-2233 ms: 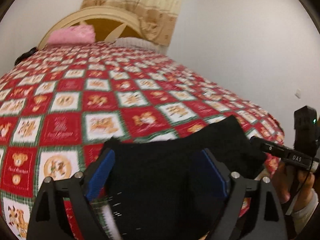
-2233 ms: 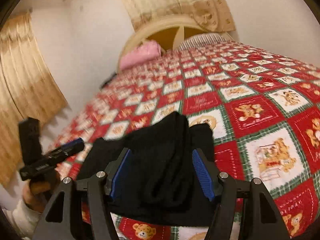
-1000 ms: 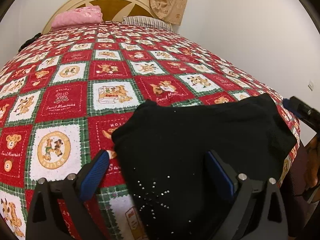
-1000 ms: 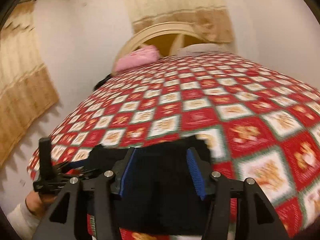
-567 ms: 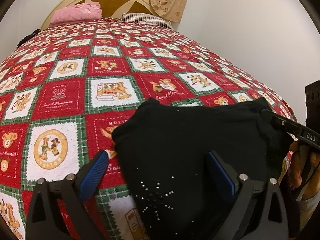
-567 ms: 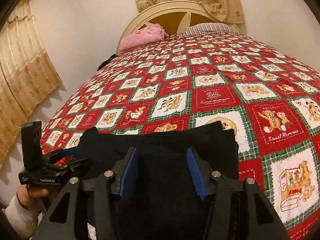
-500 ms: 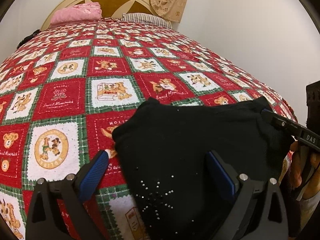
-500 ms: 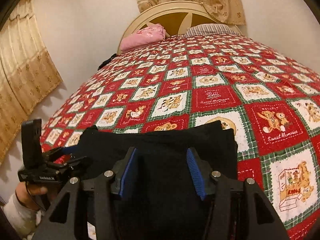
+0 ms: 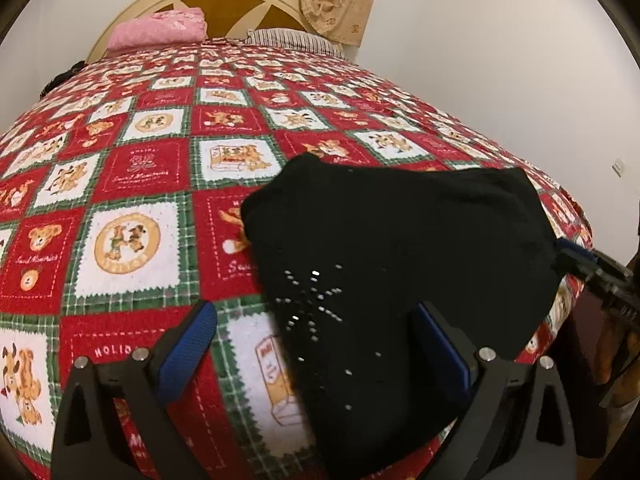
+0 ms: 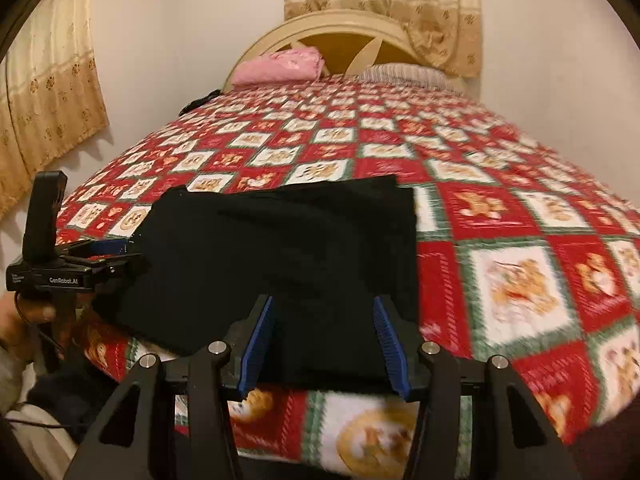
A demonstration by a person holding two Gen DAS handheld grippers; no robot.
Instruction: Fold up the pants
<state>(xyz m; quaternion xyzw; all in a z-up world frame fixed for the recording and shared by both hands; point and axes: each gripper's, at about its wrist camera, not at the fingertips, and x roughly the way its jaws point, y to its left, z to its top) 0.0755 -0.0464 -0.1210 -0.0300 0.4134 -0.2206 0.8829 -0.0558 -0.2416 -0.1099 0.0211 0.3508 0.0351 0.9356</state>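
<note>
Black folded pants (image 9: 400, 256) lie flat on the quilt at the bed's near edge, with a rhinestone star on the near part. My left gripper (image 9: 316, 344) is open wide, and that near part lies between its blue pads, untouched. In the right wrist view the pants (image 10: 280, 248) form a dark rectangle. My right gripper (image 10: 324, 344) stands open just above their near edge, the pads clear of the cloth. The left gripper (image 10: 116, 256) shows there side-on at the pants' left corner. The right gripper (image 9: 580, 260) shows at the pants' right edge.
A red, green and white bear-patterned quilt (image 9: 128, 240) covers the whole bed. A pink pillow (image 10: 280, 66) and a striped pillow (image 10: 404, 74) lie by the rounded headboard (image 10: 348, 36). Curtains hang at left and behind. A person's hand (image 10: 24, 320) holds the left gripper.
The right gripper has dropped and drawn back toward the bed's near edge, so more of that edge shows. The left gripper shifted slightly. The pants have not moved.
</note>
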